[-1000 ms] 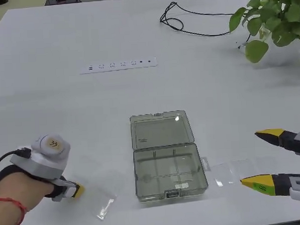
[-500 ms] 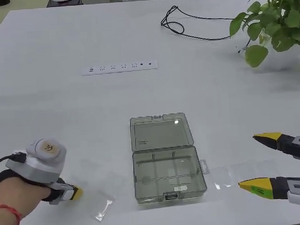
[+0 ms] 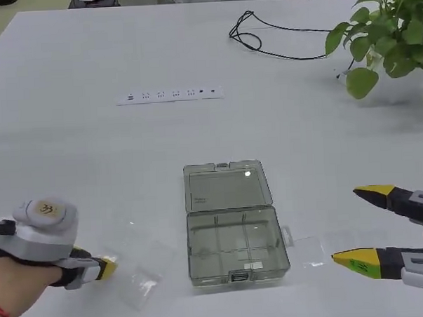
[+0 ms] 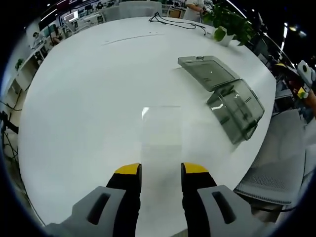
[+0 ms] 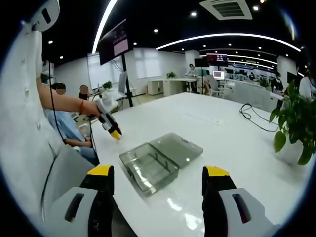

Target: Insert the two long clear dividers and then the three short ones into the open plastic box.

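By the tabletop's (image 3: 92,157) front edge, my left gripper (image 4: 160,170) faces a clear flat plastic divider (image 4: 161,126), jaws slightly apart; my right gripper (image 3: 362,225) gapes wide.

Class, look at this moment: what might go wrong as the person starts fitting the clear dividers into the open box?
1. The clear divider lies flat on the white table ahead of the open left gripper. Being see-through and flat, it may slide away rather than be gripped.
2. Nothing steadies the open box. The right gripper hangs open, apart from it, so pressing a divider in could shift the box.
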